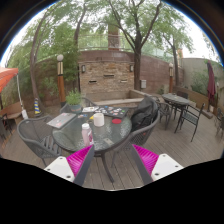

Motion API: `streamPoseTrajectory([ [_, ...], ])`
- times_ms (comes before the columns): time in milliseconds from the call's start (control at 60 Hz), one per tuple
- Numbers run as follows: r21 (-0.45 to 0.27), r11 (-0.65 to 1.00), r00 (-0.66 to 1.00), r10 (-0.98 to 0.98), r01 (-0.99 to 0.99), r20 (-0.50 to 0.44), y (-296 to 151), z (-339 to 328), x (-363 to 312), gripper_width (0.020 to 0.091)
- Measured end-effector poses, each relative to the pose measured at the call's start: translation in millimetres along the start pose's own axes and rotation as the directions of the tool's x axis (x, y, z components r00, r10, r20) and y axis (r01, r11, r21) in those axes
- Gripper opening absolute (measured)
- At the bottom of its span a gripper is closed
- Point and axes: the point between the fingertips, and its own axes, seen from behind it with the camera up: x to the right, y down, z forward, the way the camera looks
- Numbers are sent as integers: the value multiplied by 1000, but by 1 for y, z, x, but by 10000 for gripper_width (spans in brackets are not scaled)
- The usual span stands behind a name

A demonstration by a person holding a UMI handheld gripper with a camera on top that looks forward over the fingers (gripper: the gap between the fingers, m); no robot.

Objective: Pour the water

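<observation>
A round glass-topped patio table [75, 133] stands just beyond my fingers. On it are a small bottle with a pink label [86, 132], a white cup or roll [98, 119] and a small pale cup [117, 121]. My gripper [112, 159] is open, its two pink pads [78, 159] wide apart with nothing between them, only the wooden deck and a table leg below. The gripper sits short of the table's near edge, with the bottle ahead and slightly left.
Dark mesh chairs [40, 145] ring the table, one at the right [146, 116]. A potted plant [74, 100] and flat items lie on the far side. Another table with chairs [181, 103] stands at the right. A brick wall [110, 75] and trees lie behind.
</observation>
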Motion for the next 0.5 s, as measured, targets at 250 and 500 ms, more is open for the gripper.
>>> streamPoseTrajectory([
  [250, -5, 1000, 995, -15, 15, -98, -6, -7, -13, 835],
  [500, 23, 1000, 998, -20, 21, -58, 22, -4, -72, 842],
])
